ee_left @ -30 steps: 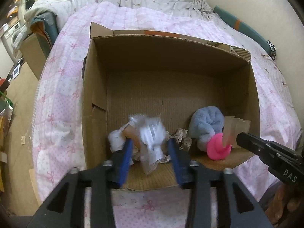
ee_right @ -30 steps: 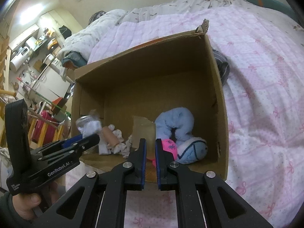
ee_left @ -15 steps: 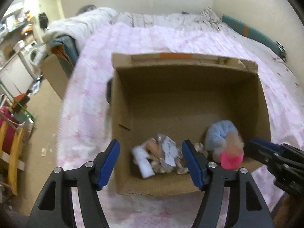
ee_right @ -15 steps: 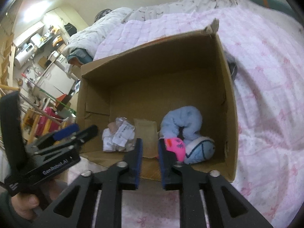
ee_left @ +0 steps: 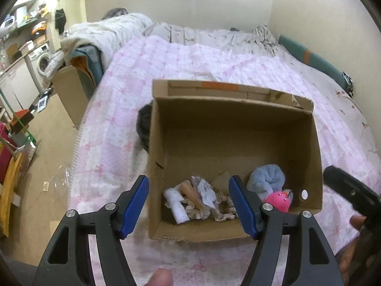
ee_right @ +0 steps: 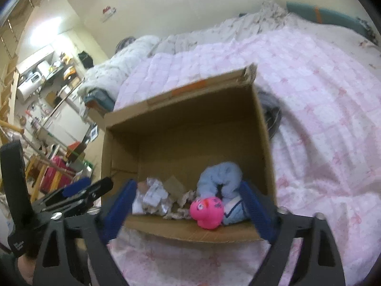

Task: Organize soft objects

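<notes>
Right wrist view shows the right gripper, jaws just opened wide and empty, above the pink toy lying near the cardboard box's front edge; the left gripper gapes empty too.

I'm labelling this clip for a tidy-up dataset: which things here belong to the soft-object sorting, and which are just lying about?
Job:
cardboard box
pink toy
light blue plush
plastic-wrapped bundle

Lying about:
pink quilt
washing machine
dark cloth behind the box
</notes>
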{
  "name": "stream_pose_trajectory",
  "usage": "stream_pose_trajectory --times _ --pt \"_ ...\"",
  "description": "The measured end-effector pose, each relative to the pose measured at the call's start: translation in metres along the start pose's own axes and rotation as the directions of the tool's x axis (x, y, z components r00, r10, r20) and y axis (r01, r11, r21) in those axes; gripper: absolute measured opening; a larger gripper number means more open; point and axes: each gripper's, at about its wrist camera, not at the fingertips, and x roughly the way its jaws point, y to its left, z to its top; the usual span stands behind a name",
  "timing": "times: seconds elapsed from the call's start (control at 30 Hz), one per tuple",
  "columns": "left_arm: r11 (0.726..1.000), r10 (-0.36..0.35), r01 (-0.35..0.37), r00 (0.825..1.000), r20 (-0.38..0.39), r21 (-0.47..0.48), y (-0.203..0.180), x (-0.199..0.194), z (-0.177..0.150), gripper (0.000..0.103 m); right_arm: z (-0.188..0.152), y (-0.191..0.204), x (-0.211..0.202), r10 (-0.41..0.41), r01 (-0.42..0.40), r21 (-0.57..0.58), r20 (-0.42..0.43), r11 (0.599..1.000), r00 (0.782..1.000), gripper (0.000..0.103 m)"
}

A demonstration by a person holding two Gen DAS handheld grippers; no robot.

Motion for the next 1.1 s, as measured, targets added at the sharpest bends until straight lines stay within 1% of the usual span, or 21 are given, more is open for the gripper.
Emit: stream_pose_trajectory --times 0.03,0.1,0.17,0.27,0.37,0.47,0.67,0.83,0.93,1.03,1.1 --pt "1.000 0.002 -0.002 1.000 0.008 -0.003 0.002 -0.004 0.000 0.070 0.001 0.002 -0.005 -0.004 0.004 -0.006 0.023 1.000 1.000 0.103" --pt "1.000 0.000 0.001 0.999 0.035 -0.015 0.008 -0.015 0.000 0.084 0.002 0.005 -0.016 -0.014 0.015 -0.019 0.058 1.000 0.998 0.103" --pt "1.000 0.003 -0.001 0.998 0.062 -0.024 0.012 -0.025 0.000 0.093 0.002 0.008 -0.025 -0.026 0.030 -0.040 0.087 0.999 0.996 0.103" --pt "1.000 -0.003 0.005 0.997 0.082 -0.026 0.014 -0.038 -0.003 0.096 0.000 0.012 -0.036 -0.042 0.049 -0.063 0.105 0.997 0.994 0.103" --pt "1.000 -0.011 0.014 0.995 0.102 -0.024 0.016 -0.050 -0.010 0.102 -0.005 0.014 -0.046 -0.061 0.069 -0.066 0.110 0.995 0.992 0.103" --pt "0.999 -0.026 0.029 0.992 0.121 -0.020 0.019 -0.063 -0.020 0.102 -0.013 0.017 -0.055 -0.089 0.098 -0.074 0.121 0.992 0.989 0.103" --pt "1.000 -0.019 0.020 0.993 0.115 -0.004 0.021 -0.080 -0.041 0.102 -0.032 0.024 -0.069 -0.128 0.143 -0.091 0.155 0.986 0.980 0.103" --pt "1.000 0.015 -0.016 0.991 0.135 0.004 0.018 -0.094 -0.057 0.102 -0.048 0.030 -0.070 -0.148 0.165 -0.115 0.145 0.980 0.978 0.103" --pt "1.000 0.010 -0.011 0.990 0.138 0.003 0.017 -0.095 -0.062 0.102 -0.054 0.033 -0.071 -0.158 0.178 -0.138 0.146 0.974 0.977 0.103" --pt "1.000 0.000 -0.001 0.993 0.116 0.016 0.016 -0.091 -0.064 0.102 -0.058 0.035 -0.068 -0.167 0.187 -0.149 0.138 0.971 0.976 0.103" --pt "1.000 -0.006 0.005 0.995 0.101 0.008 0.016 -0.087 -0.063 0.102 -0.059 0.036 -0.064 -0.177 0.196 -0.159 0.128 0.968 0.976 0.103"
